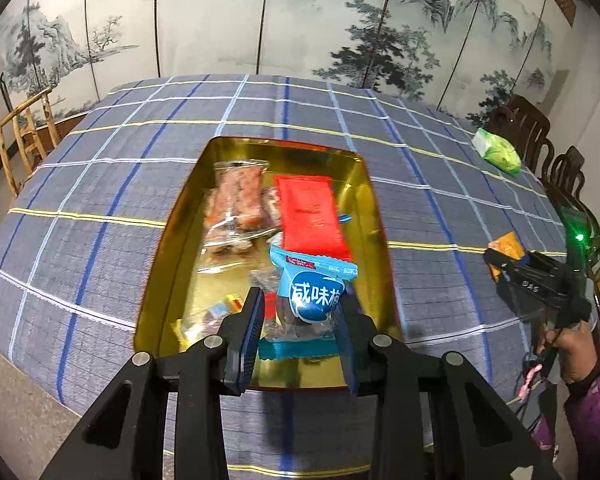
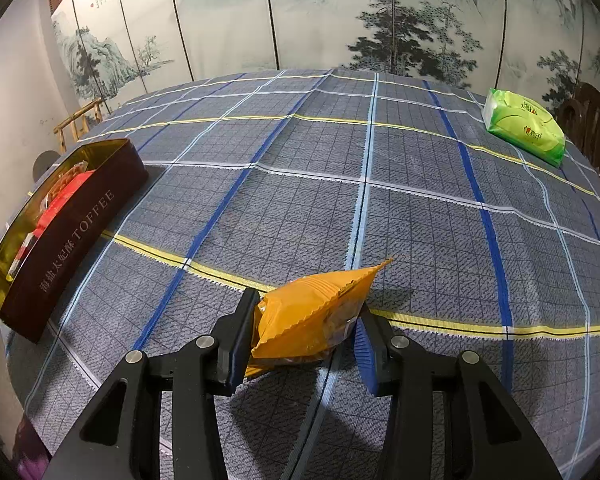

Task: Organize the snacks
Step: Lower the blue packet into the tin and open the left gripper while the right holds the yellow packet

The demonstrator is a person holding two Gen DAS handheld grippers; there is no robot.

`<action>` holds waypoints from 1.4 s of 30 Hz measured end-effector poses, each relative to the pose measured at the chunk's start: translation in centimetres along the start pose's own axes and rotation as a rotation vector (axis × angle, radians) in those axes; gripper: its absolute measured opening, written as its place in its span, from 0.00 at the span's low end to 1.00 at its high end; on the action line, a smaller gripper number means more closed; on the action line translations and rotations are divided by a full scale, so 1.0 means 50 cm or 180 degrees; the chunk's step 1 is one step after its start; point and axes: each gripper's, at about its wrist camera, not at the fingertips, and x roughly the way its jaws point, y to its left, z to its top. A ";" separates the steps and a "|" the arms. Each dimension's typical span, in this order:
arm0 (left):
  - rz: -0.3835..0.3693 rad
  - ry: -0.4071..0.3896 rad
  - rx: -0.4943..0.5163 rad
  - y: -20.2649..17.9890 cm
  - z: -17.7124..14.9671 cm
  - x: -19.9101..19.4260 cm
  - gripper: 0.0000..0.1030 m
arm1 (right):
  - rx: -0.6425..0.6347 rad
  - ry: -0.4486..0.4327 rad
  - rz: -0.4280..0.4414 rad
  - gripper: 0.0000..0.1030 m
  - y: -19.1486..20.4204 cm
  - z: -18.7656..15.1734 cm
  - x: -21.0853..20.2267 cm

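My left gripper (image 1: 302, 304) is shut on a blue snack packet (image 1: 316, 288) with white lettering. It holds the packet upright over the near end of an open gold-lined tin (image 1: 284, 144). Inside the tin lie a red packet (image 1: 312, 212), clear packets of orange-pink snacks (image 1: 238, 196) and several small sweets. My right gripper (image 2: 308, 308) is shut on an orange packet (image 2: 316, 312), held a little above the checked tablecloth (image 2: 340, 184). The tin (image 2: 80, 232), dark red outside with TOFFEE lettering, stands far to its left. In the left wrist view the right gripper (image 1: 500, 264) and orange packet (image 1: 508, 244) sit right of the tin.
A green tissue pack (image 2: 524, 126) lies near the table's far right edge (image 1: 496, 152). Dark wooden chairs (image 1: 520, 120) line the right side, and a light wooden chair (image 1: 24, 132) stands at the left. A person's hand (image 1: 572, 344) grips the right tool. A painted folding screen stands behind.
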 end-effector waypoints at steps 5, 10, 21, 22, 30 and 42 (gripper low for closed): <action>0.0054 0.0044 0.0008 0.016 0.000 0.012 0.30 | 0.0000 0.0000 0.0000 0.44 0.000 0.000 0.000; 0.0042 0.0090 0.0055 0.012 -0.002 0.027 0.30 | -0.0002 0.0001 -0.0001 0.44 0.000 0.000 0.000; -0.0051 0.0172 0.0163 -0.025 0.009 0.060 0.30 | 0.0000 0.0001 0.0001 0.44 0.000 0.000 0.000; -0.0052 0.0178 0.0166 -0.028 0.009 0.063 0.30 | 0.0000 0.0001 0.0001 0.44 0.000 0.000 0.000; -0.0057 0.0217 0.0222 -0.048 0.003 0.082 0.30 | -0.0002 0.0001 -0.0001 0.44 0.000 0.000 0.000; 0.0085 0.0156 0.0319 -0.064 -0.006 0.082 0.31 | -0.0003 0.0002 -0.0003 0.44 0.000 0.001 0.000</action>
